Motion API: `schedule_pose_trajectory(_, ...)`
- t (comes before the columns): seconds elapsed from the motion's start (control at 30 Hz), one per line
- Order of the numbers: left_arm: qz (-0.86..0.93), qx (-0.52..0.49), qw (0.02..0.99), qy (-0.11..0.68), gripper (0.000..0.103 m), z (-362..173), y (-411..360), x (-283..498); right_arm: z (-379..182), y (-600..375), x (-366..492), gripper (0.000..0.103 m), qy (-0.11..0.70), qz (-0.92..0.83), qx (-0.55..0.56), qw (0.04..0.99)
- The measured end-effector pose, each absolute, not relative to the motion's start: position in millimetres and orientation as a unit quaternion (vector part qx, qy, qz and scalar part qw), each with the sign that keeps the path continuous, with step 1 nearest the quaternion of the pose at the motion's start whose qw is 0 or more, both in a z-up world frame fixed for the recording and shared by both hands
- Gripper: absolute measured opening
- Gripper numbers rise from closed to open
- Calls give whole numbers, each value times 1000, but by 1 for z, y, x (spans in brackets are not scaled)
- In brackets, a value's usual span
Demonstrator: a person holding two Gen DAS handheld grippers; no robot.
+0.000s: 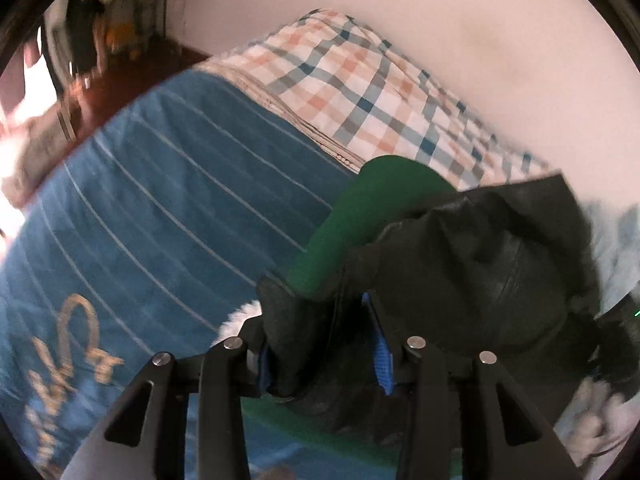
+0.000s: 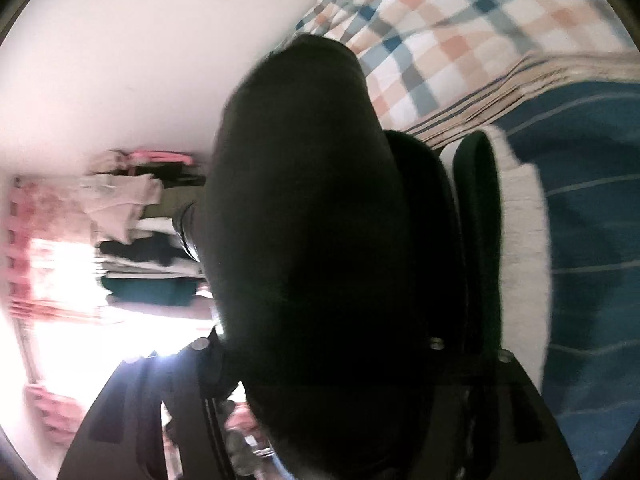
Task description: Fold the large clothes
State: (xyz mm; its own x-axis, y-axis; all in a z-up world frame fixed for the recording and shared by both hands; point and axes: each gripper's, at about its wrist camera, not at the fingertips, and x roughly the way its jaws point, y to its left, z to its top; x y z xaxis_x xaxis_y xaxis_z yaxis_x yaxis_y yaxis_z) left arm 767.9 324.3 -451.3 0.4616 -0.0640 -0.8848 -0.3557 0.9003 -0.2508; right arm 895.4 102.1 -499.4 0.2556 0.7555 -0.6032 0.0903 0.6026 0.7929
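A black garment (image 1: 472, 256) hangs bunched in front of my left gripper (image 1: 324, 344), whose blue-padded fingers (image 1: 382, 356) are shut on its edge above the bed. A green piece of cloth (image 1: 360, 224) shows behind it. In the right wrist view the same black garment (image 2: 304, 216) fills the middle and covers my right gripper (image 2: 320, 360), so its fingers are mostly hidden. The cloth appears to be pinched there.
The bed has a blue striped cover (image 1: 160, 208) and a checked pillow (image 1: 360, 80) against a white wall (image 1: 480, 20). A grey-white cloth (image 2: 524, 216) lies on the cover. Shelves with folded clothes (image 2: 148, 240) stand by a bright window (image 2: 60, 280).
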Motion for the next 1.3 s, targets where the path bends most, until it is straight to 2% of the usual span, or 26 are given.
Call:
schedule_pose_trajectory(0.03,93,-178,835,512,40,-445,319,768,-488,105,894,70,565,220,347,716)
schedule_pose_trajectory(0.1,107,-109,848,508,57,-429,307,766,-465,115,882,74,567,178,277,755)
schedule_pose_trajectory(0.13,112,-86,851,506,79,-424,305,768,-456,117,879,77,566,160,252,769)
schedule_pose_trajectory(0.17,112,-65,857,499,86,-415,299,765,-442,123,871,77,560,135,214,788)
schedule_pose_trajectory(0.2,111,-46,864,489,86,-404,294,760,-426,129,859,78,549,103,161,814)
schedule_pose_trajectory(0.27,112,-22,868,482,87,-389,289,753,-400,140,840,87,531,63,93,840)
schedule_pose_trajectory(0.3,110,-11,870,480,87,-378,284,746,-388,143,829,97,526,48,72,846)
schedule_pose_trajectory(0.5,102,5,878,468,94,-329,271,704,-316,166,741,99,484,-31,-35,874)
schedule_pose_trajectory(0.7,72,14,886,458,94,-268,254,643,-209,174,633,99,458,-54,-30,887)
schedule_pose_trajectory(1.0,23,15,915,403,94,-147,243,519,-67,178,473,99,400,-62,-19,914)
schedule_pose_trajectory(1.3,-1,23,934,357,94,-60,239,411,46,176,320,99,349,-90,17,933)
